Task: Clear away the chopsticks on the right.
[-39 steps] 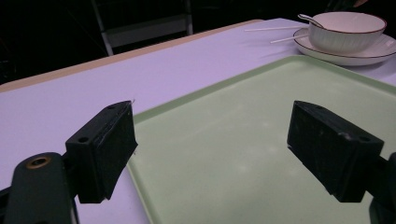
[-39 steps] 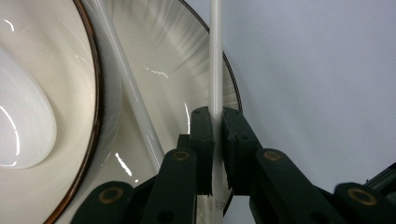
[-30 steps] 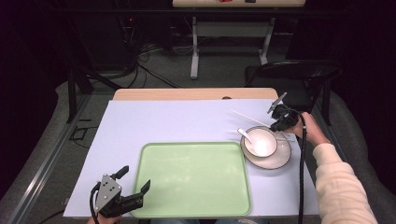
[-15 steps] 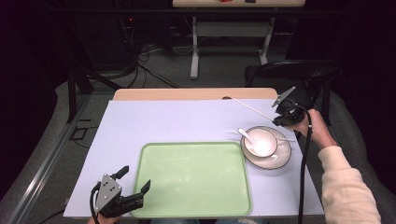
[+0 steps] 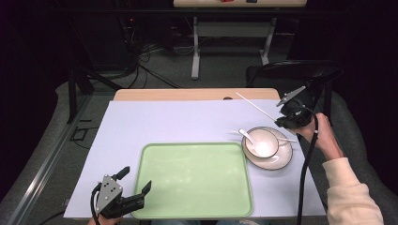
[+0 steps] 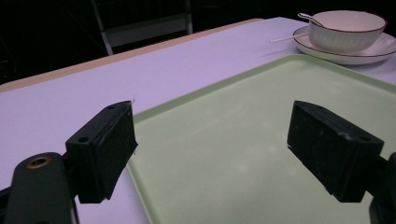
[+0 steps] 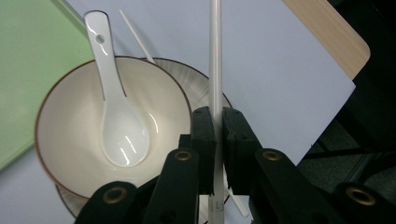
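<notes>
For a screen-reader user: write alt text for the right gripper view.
The right claw is shut on a thin white chopstick above a cream bowl that holds a white spoon. The bowl sits on a plate on a pale sheet, with a green tray at the left.

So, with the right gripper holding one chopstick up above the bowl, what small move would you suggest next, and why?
Probably carry the chopstick left and set it on the bare green tray. The right gripper is clamped on it, the other chopstick lies on the plate, and the left gripper waits open.
</notes>
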`<move>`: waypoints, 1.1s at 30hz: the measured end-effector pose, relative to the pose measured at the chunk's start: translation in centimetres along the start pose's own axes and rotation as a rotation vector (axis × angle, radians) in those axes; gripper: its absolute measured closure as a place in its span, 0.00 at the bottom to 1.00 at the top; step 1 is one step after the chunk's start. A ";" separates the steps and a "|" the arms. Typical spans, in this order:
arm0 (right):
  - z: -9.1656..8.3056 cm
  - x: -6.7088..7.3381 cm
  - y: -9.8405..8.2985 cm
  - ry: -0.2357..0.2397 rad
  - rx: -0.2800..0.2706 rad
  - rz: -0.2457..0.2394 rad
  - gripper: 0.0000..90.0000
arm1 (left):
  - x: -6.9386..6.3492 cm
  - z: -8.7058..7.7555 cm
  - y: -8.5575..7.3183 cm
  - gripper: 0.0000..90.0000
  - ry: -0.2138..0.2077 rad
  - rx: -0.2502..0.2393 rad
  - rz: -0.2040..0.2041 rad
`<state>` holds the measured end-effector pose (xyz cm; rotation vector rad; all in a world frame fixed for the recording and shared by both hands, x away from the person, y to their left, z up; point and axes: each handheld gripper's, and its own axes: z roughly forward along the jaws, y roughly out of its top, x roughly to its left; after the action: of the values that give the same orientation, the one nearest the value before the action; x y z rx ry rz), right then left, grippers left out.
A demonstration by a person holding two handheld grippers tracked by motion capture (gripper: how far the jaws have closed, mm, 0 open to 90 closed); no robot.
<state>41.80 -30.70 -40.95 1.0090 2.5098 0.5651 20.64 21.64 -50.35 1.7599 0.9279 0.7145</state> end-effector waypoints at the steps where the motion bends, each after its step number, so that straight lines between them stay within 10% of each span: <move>1: -0.3 0.3 0.0 0.000 0.000 0.006 0.93 | 0.0 0.0 0.0 0.17 -0.002 0.003 0.000; 33: -1.9 9.7 -3.5 0.101 0.065 0.135 0.93 | 0.0 0.0 0.0 0.17 -0.004 0.001 0.003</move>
<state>32.45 -26.51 -42.91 1.2099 2.5765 0.5910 20.62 21.64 -50.33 1.7638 0.9234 0.7121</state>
